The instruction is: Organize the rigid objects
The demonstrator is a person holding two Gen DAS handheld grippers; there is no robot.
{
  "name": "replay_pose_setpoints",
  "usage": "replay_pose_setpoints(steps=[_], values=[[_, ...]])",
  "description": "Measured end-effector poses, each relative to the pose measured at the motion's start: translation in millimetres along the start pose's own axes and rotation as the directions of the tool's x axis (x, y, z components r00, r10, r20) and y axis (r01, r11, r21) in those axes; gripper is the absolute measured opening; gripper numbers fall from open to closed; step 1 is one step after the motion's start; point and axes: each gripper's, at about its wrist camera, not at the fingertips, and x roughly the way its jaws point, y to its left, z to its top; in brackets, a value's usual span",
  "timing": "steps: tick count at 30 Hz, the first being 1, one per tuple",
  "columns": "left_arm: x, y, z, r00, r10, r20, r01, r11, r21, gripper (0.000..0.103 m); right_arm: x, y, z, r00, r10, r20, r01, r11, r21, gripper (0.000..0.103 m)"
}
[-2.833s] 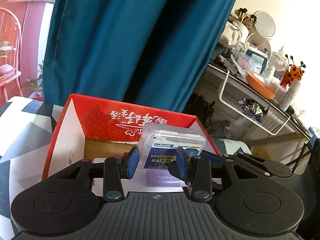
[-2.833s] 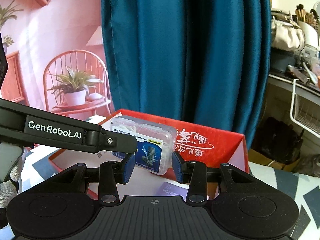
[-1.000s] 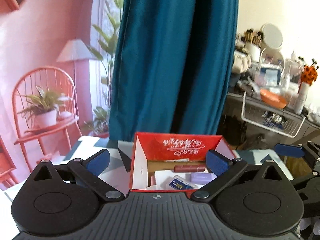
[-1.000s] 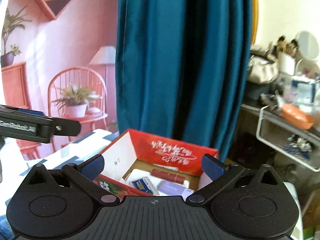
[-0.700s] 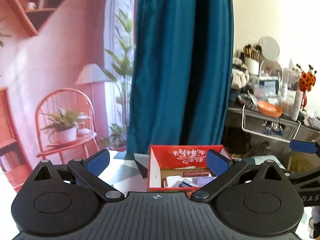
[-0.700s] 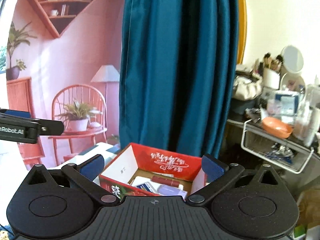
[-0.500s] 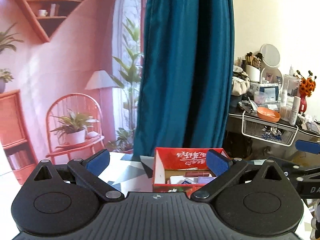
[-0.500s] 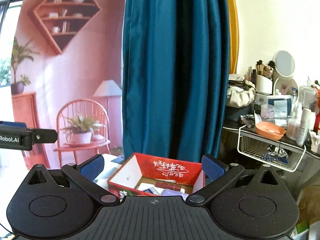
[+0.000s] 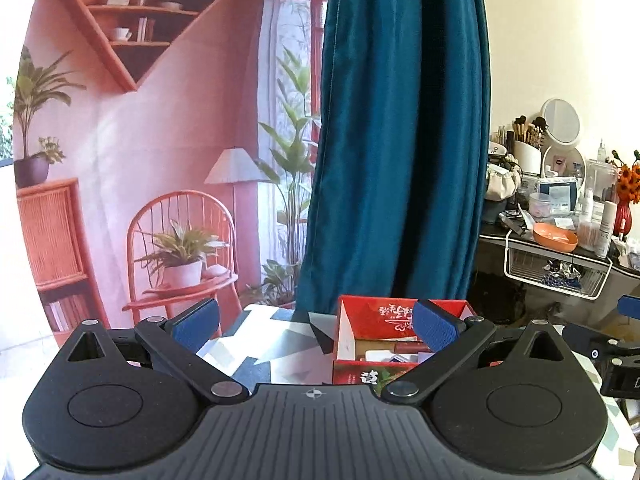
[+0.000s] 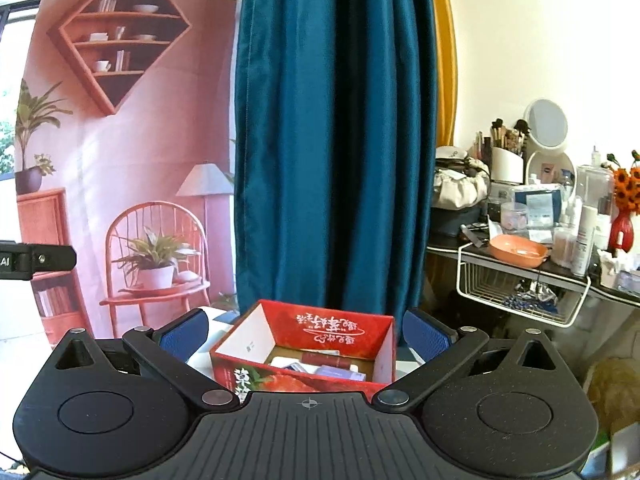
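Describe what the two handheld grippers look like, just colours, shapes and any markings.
Both match. The left gripper and right gripper have matte black bodies with a ribbed centre plate bearing a small crosshair mark, two round discs at the sides, triangular cut-outs, silver pivot pins, and black link arms ending in blue textured pads. No cables or sleeves show.

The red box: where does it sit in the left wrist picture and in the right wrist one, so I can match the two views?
Left wrist: the red box is low and right of centre, partly behind the left gripper's right finger.
Right wrist: it is low and central, between the open fingers of the right gripper.
Shared landmark: the teal curtain hangs straight behind it in both.
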Motion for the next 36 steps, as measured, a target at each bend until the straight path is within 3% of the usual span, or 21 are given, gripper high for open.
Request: replay_pose_setpoints(steps=[36], values=[[-1.2, -0.9, -7.5, 1.000, 0.021, -0.018, -0.020, 0.999, 0.041, 0.103, 1.7, -4.2, -10.2, 0.999, -0.031, -0.039, 0.032, 0.999, 0.020, 0.103]])
